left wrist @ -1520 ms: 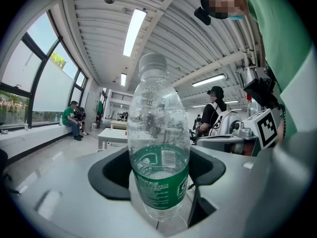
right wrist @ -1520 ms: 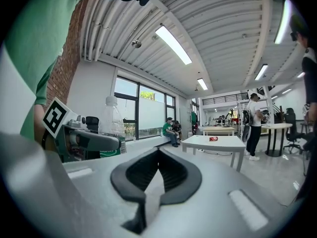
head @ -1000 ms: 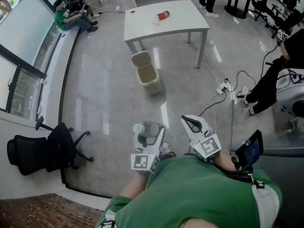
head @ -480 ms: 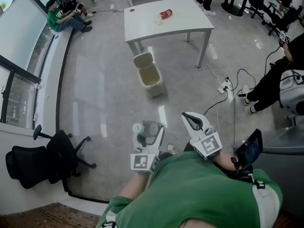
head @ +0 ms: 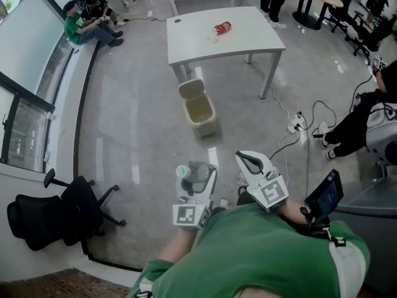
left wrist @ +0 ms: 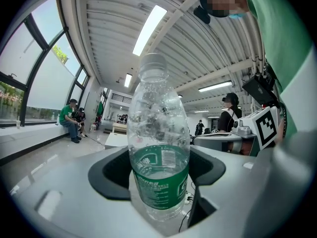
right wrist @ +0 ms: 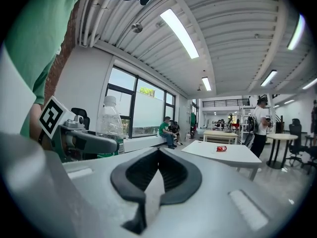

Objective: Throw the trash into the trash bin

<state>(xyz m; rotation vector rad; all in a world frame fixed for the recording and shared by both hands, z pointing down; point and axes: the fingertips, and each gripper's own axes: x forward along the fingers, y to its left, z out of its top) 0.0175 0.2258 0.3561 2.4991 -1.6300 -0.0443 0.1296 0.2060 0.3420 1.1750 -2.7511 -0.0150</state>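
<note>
While the left hand-held gripper is pinching a bottle, the right hand-held gripper is idling pressed together, empty; the trash bin is sitting well ahead, so I'm guessing the drop itself isn't happening yet.

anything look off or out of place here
A red item lies on the white table, likely leftover trash. The trash bin stands open on the floor; nothing looks spilled.

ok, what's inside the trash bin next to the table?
The trash bin stands with its lid flipped open; only a bare pale interior shows, no trash. Its near wall hides part of the bottom.
</note>
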